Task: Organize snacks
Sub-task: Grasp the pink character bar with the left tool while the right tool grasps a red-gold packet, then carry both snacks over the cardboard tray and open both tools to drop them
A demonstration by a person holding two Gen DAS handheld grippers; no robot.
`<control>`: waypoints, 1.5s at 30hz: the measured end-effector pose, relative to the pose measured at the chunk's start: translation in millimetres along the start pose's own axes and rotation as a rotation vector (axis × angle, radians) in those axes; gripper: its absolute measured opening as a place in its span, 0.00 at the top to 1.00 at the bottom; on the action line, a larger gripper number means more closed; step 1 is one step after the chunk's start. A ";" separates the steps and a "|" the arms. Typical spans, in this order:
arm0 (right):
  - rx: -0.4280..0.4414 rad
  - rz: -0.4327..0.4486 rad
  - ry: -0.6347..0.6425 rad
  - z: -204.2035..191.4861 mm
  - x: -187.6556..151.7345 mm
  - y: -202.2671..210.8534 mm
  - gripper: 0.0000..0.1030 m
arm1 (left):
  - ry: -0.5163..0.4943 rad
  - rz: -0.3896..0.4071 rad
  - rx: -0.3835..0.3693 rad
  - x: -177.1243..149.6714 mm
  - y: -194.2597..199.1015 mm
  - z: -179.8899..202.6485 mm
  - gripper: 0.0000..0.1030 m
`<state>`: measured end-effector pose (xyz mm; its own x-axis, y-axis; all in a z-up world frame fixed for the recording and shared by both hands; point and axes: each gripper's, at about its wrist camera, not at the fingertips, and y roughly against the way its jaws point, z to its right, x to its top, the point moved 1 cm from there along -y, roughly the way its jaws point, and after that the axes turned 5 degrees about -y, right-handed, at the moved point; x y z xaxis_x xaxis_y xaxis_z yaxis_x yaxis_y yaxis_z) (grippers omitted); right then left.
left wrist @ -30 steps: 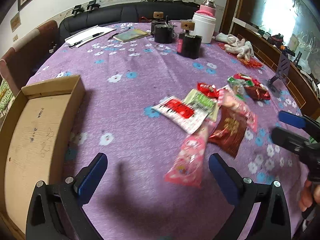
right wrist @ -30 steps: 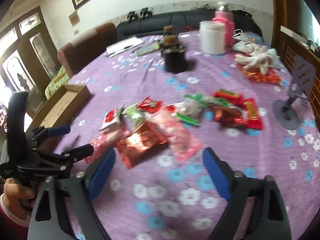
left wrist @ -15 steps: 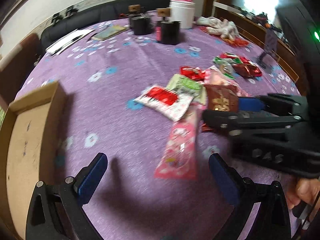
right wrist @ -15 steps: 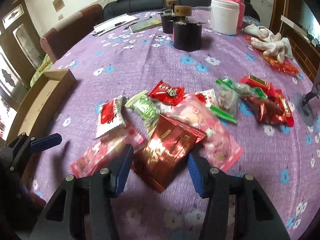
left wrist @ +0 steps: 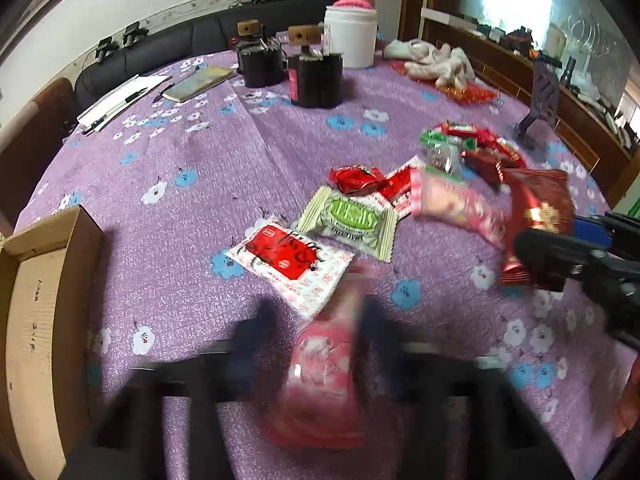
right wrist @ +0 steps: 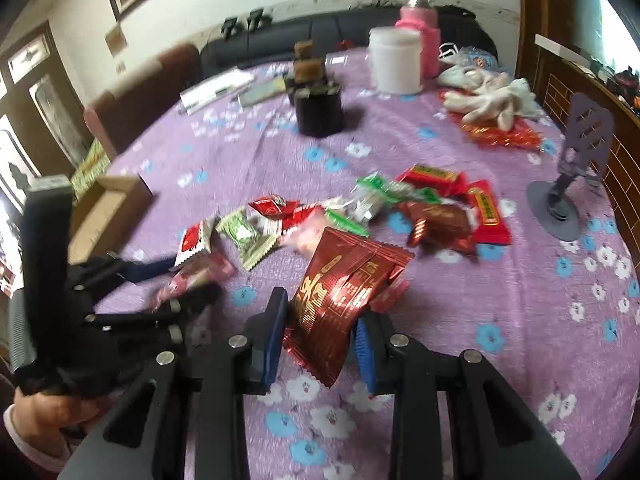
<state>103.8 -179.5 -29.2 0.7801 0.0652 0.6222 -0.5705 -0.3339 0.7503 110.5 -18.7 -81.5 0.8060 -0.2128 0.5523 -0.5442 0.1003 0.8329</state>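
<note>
From the left wrist view, your left gripper (left wrist: pixel 320 344) was blurred, its jaws closing around the pink snack packet (left wrist: pixel 320 384), which lay between them at the near edge of the purple floral tablecloth (left wrist: pixel 224 152). The cardboard box (left wrist: pixel 36 320) at the left showed a bare floor, so by my reading no snack had been packed yet. The red-and-white packet (left wrist: pixel 290 258), the green packet (left wrist: pixel 350 220) and a red heap beyond lay loose mid-table. Black canisters (left wrist: pixel 316 80), a white jar (left wrist: pixel 351 36), papers and gloves stood at the far end, with a dark sofa behind.

From the right wrist view, your right gripper (right wrist: pixel 318 336) had its jaws closing on the dark red foil packet (right wrist: pixel 344 296), pads against its sides and the packet tilted up off the cloth. Most of the snacks remained scattered. A grey stand (right wrist: pixel 568 184) stood at the right, and a framed picture hung on the wall.
</note>
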 end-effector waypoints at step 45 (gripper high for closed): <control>0.036 -0.064 0.245 -66.8 -30.6 -24.8 0.75 | 0.236 0.211 0.065 -74.5 145.9 -94.4 0.75</control>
<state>76.8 -110.4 -51.9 0.7268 0.3116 0.6121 -0.5089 -0.3543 0.7846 -7.0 103.5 2.2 0.7013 0.0379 0.7119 -0.7128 0.0543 0.6993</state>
